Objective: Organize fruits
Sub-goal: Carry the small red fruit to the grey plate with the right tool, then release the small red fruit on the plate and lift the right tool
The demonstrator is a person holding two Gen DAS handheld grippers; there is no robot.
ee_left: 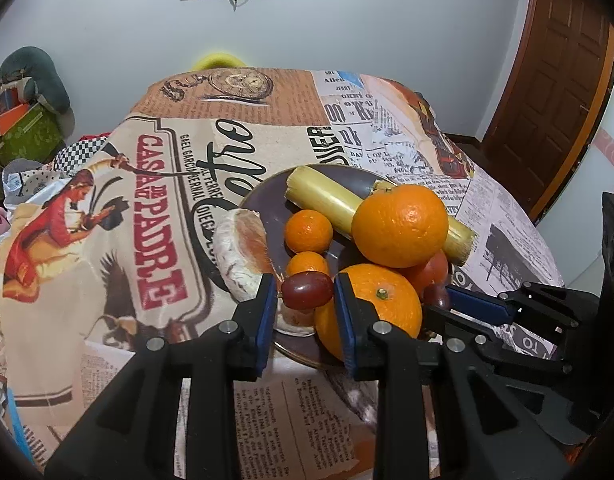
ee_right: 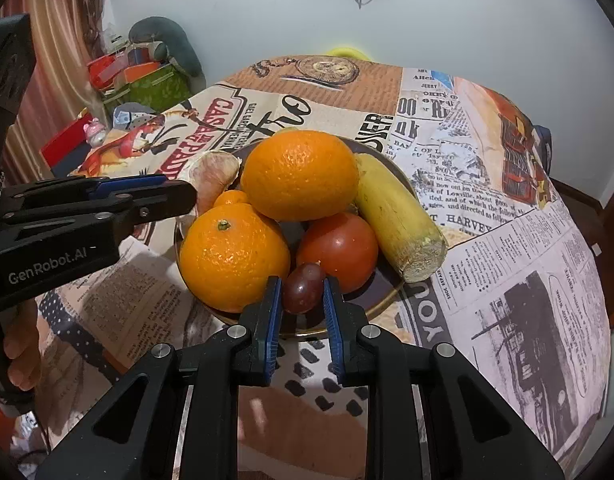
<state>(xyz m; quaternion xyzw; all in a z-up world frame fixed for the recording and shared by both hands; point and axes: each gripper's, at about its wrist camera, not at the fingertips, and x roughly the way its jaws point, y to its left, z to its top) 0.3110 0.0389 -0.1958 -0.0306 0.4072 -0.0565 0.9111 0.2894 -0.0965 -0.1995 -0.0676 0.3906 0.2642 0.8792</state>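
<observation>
Both grippers hold a red grape at the near edge of the plate (ee_right: 383,300). The left gripper (ee_left: 305,292) pinches one grape (ee_left: 307,290) between narrow fingers — just beside the near orange (ee_left: 383,304). The right gripper (ee_right: 303,292) clamps the other grape (ee_right: 303,288), in front of the tomato (ee_right: 339,248). Piled behind: a big orange (ee_right: 299,174) and a cane stalk (ee_right: 395,216).

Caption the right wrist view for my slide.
Right claw grips a red grape at a plate piled with oranges.
</observation>
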